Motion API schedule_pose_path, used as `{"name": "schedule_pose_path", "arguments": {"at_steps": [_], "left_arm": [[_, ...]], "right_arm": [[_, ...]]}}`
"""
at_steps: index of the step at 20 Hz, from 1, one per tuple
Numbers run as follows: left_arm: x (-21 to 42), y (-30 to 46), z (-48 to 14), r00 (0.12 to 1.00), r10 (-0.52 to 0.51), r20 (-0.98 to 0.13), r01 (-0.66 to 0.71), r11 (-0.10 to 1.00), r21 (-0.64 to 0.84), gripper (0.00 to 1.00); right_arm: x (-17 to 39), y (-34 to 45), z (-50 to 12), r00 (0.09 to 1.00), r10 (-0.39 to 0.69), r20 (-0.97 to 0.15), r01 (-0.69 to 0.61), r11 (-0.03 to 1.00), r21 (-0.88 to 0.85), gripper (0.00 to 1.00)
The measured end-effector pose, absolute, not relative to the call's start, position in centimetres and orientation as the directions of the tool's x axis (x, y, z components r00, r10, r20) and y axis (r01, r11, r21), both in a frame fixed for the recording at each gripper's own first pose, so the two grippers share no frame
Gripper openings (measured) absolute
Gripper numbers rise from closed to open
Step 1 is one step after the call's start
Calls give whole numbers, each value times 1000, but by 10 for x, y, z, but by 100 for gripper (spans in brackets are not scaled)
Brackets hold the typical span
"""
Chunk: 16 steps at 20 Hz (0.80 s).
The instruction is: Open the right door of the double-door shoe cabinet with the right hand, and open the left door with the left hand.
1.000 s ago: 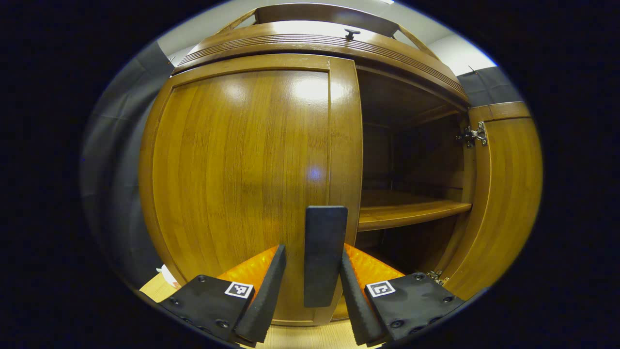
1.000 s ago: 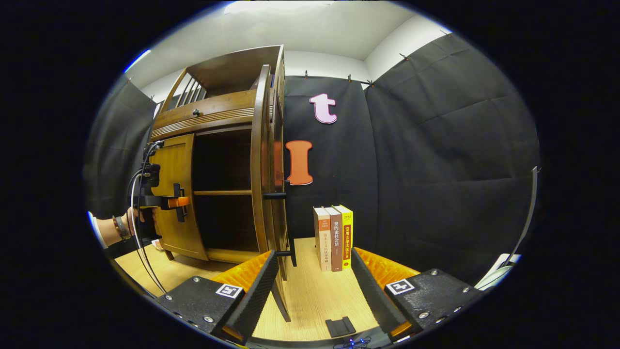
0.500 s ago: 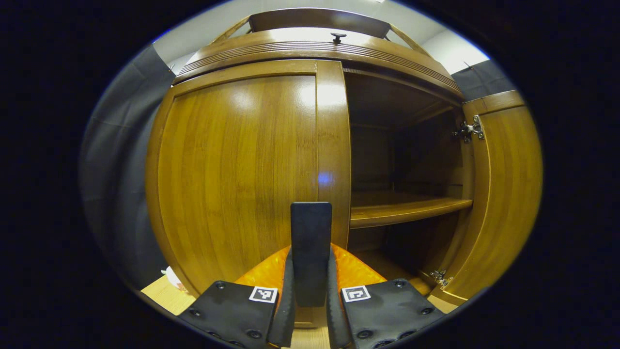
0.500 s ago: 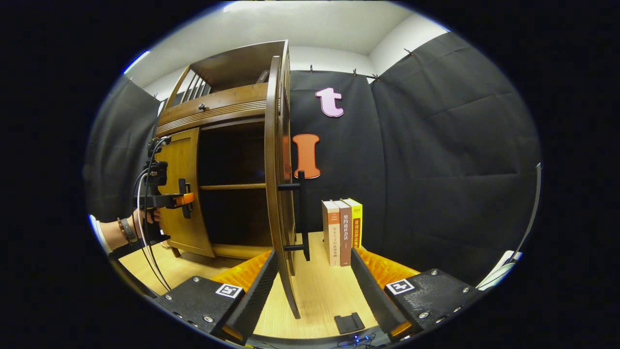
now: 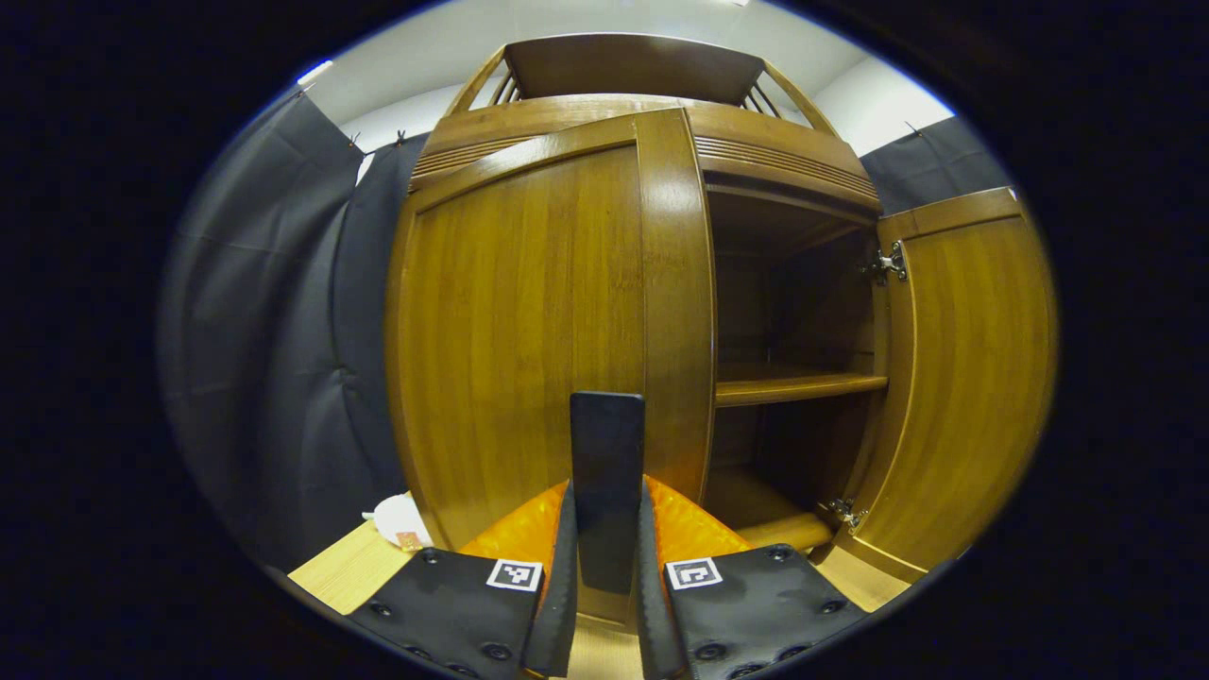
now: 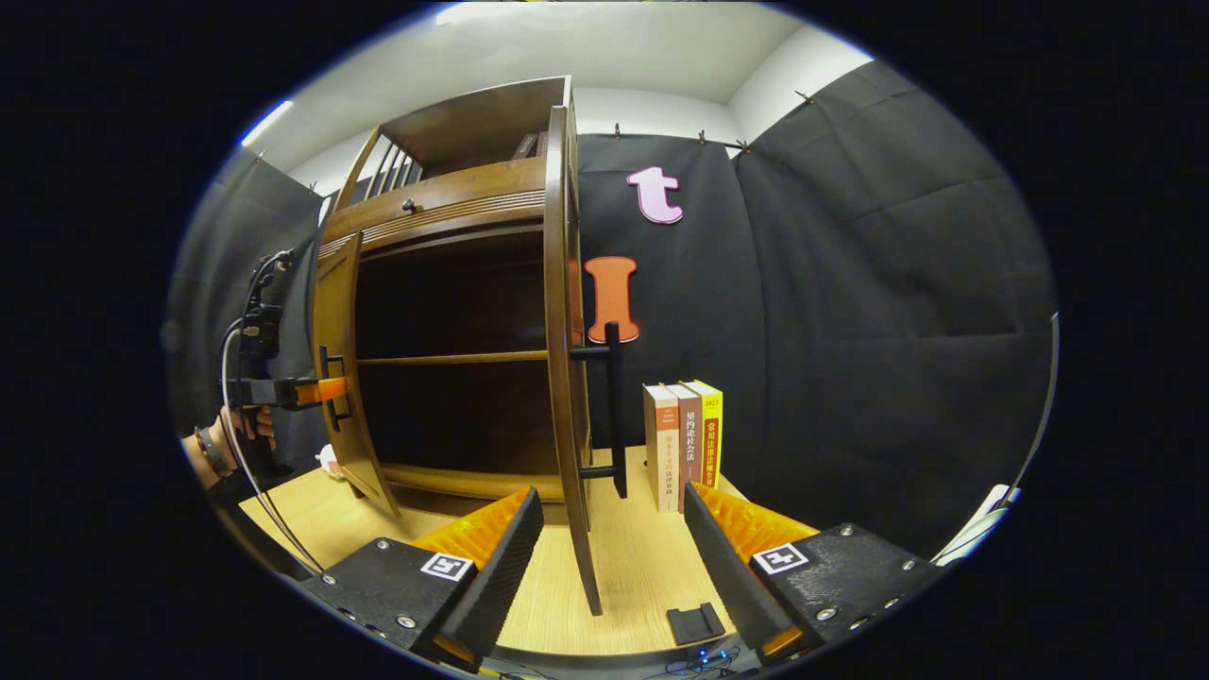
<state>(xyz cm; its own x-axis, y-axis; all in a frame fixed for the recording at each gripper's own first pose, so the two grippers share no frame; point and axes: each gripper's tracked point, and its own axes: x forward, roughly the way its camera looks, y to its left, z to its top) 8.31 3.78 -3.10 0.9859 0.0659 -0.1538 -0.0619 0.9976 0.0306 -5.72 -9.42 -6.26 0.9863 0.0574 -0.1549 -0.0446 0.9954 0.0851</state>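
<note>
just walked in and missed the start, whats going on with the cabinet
A person is opening a wooden shoe cabinet with a handheld gripper in each hand. The left gripper is shut on the black handle of the left door, which stands partly swung out. The right door is already wide open, its own handle free. The right gripper is open and holds nothing, set back from that door. Inside, a bare shelf shows. Three books stand on the table beside the cabinet.

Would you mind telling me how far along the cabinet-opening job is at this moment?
Done: the right door stands wide open, and the right gripper is open and off it. In hand: the left gripper is shut on the left door's handle, with the left door partly swung out. Left: swinging it fully open.
</note>
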Motion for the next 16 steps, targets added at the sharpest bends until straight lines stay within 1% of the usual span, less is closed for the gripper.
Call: {"name": "schedule_pose_path", "arguments": {"at_steps": [3, 5, 7, 10, 11, 13, 15, 16], "left_arm": [[54, 57, -24, 983, 93, -157, -88, 995, 37, 33], [34, 76, -20, 979, 136, -151, -129, 990, 54, 34], [15, 95, -17, 974, 179, -142, -171, 983, 66, 29], [-7, 124, -13, 964, 236, -122, -228, 970, 80, 27], [-15, 133, -12, 961, 251, -119, -242, 966, 87, 24], [-20, 153, -11, 955, 275, -107, -265, 959, 98, 22], [-30, 177, -16, 948, 295, -119, -283, 953, 103, 16], [-33, 189, -19, 946, 300, -119, -290, 952, 95, 15]], "right_arm": [[-53, -87, -60, 986, 78, -147, -66, 994, 84, 92], [-49, -82, -60, 985, 95, -144, -83, 993, 85, 92], [-44, -79, -60, 983, 109, -149, -97, 991, 87, 92], [-38, -73, -57, 980, 133, -146, -120, 988, 94, 92], [-37, -71, -56, 980, 138, -147, -125, 988, 92, 92], [-35, -69, -54, 979, 147, -144, -136, 987, 85, 92], [-34, -67, -53, 977, 153, -146, -142, 986, 82, 92], [-34, -68, -53, 977, 154, -147, -143, 986, 81, 92]]}}
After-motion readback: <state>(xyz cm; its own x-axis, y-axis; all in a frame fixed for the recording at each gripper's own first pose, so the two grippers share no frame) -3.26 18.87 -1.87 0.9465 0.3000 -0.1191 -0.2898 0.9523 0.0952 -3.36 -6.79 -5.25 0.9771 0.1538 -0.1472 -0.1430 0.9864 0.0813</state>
